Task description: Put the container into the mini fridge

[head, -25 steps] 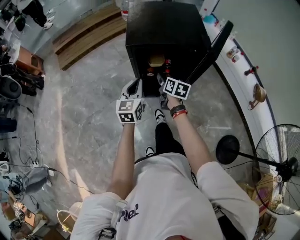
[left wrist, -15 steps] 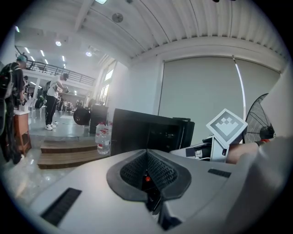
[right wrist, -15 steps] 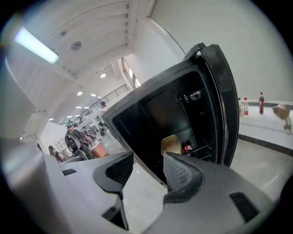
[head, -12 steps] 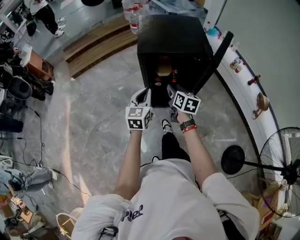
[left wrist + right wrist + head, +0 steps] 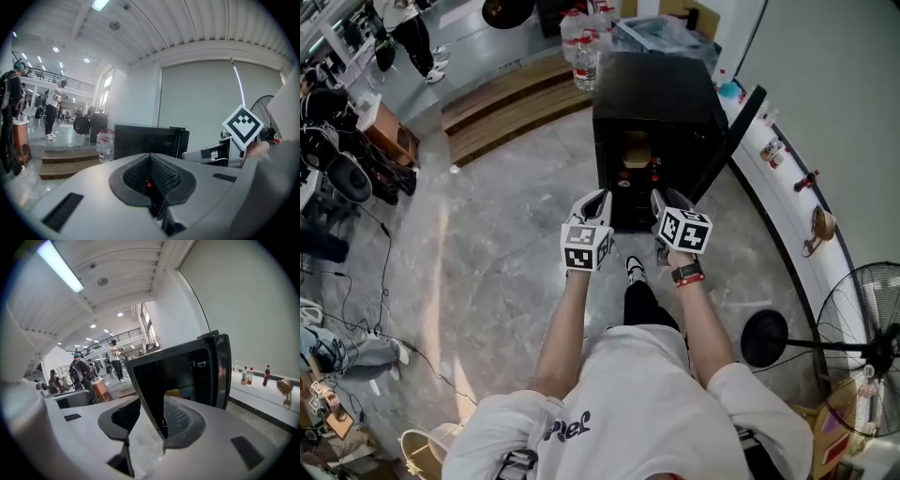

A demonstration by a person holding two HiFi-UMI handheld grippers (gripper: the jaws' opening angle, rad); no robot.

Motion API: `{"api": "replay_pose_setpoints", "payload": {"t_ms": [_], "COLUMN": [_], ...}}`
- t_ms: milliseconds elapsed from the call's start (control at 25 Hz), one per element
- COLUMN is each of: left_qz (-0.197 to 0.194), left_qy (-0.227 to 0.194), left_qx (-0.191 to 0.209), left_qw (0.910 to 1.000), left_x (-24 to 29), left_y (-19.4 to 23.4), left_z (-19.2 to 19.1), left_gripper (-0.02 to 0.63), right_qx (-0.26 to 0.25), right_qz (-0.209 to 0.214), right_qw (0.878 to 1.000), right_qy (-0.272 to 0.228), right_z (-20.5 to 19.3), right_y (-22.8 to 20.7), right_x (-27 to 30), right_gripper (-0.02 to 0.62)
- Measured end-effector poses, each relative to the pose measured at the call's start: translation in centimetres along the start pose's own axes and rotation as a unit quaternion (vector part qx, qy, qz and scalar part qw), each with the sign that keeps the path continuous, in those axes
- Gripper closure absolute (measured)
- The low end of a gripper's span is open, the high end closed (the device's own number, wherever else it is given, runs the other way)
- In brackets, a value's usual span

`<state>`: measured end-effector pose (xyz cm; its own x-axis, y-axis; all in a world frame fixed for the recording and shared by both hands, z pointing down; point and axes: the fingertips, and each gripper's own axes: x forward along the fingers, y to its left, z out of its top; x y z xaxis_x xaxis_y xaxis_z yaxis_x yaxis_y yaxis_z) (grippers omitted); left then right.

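The black mini fridge [image 5: 654, 103] stands on the floor with its door [image 5: 729, 131] swung open to the right. A tan container [image 5: 636, 148] sits on a shelf inside, with small red items [image 5: 624, 178] below it; the container [image 5: 172, 393] also shows in the right gripper view. Both grippers hover side by side just in front of the opening. My left gripper [image 5: 597, 199] is shut with nothing in it [image 5: 151, 159]. On my right gripper [image 5: 662, 200] the jaws stand apart and are closing, with nothing between them [image 5: 151, 416].
Water bottles [image 5: 581, 58] stand behind the fridge beside wooden steps [image 5: 502, 105]. A white ledge [image 5: 783, 202] with small bottles runs along the right wall. A standing fan [image 5: 862, 323] and its round base [image 5: 763, 337] are at the right. People stand far off at the left.
Both grippers have drawn back from the fridge opening toward me. The fridge now sits further from them, with the tan container left inside.
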<state>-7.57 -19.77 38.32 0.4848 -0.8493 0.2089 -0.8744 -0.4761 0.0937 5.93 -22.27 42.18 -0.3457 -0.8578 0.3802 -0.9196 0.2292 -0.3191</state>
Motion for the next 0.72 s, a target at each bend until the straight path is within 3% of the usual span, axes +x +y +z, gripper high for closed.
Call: {"api": "replay_pose_setpoints", "payload": {"t_ms": [480,720], "left_qz": [0.004,0.002], "left_qy": [-0.023,-0.029], "left_qx": [0.007,0.012], "left_qw": [0.9997,0.9995], "left_x": [-2.9,-3.8], "left_y": [-1.7,-1.9], "left_z": [0.6,0.3], "left_gripper": [0.586,0.586], "right_qx": [-0.054,-0.064], "right_qz": [-0.021,-0.034], "right_qw": [0.996,0.994], "right_qy": [-0.064,-0.086], "right_z": [0.2,0.3], "right_y": [1.3,0.3], "right_x": [-5.4,-7.4], "right_gripper": [0.471,0.56]}}
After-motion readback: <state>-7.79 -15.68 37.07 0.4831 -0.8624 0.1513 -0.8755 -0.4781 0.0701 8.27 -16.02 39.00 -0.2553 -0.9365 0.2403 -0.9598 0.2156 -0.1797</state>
